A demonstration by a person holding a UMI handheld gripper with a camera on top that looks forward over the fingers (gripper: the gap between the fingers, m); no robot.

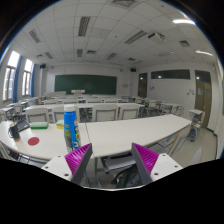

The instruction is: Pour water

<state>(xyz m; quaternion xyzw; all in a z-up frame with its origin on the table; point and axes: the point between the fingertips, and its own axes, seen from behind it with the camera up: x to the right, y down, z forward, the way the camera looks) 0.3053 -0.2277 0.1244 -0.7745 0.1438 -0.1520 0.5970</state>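
Two gripper fingers (82, 160) spread wide, grasping nothing, blue bottle (71, 128) upright on white table (150, 130) just ahead of gripper (112, 162), red disc (34, 141) nearby.

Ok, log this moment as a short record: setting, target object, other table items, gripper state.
setting: classroom with desks, chairs and a green chalkboard on the far wall
target: blue bottle standing upright on the white table, just ahead of the left finger
other items: red disc lying on the table, beside the bottle
gripper: open, holding nothing, short of the bottle
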